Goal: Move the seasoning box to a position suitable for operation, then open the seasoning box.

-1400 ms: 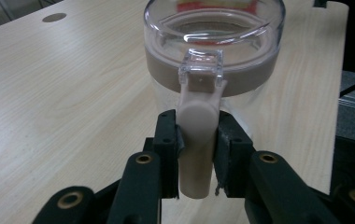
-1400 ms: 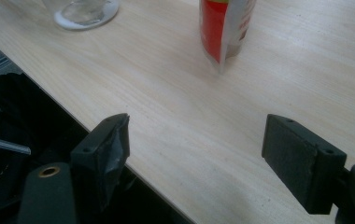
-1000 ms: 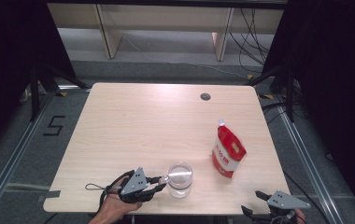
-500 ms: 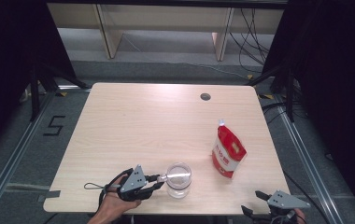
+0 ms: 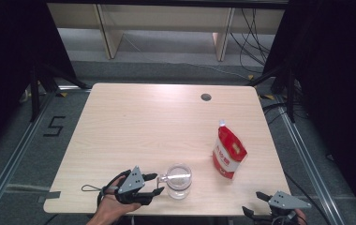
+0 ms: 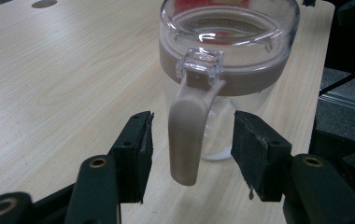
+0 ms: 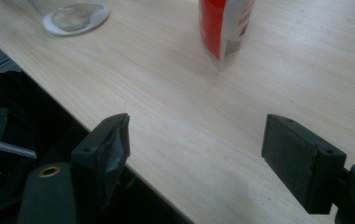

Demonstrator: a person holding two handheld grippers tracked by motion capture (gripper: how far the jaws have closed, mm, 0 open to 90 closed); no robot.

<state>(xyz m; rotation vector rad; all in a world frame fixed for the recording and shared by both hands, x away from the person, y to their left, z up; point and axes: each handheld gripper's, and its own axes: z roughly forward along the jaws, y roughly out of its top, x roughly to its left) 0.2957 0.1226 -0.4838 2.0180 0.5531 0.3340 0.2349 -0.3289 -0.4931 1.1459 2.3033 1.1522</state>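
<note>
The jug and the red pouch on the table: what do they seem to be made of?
The jug body looks like clear glass or hard plastic: you see through it and the rim glints. Its handle and collar look like matte beige plastic. The red pouch seems glossy flexible plastic film, with a white spout cap. The table looks like light wood-grain laminate.
</note>
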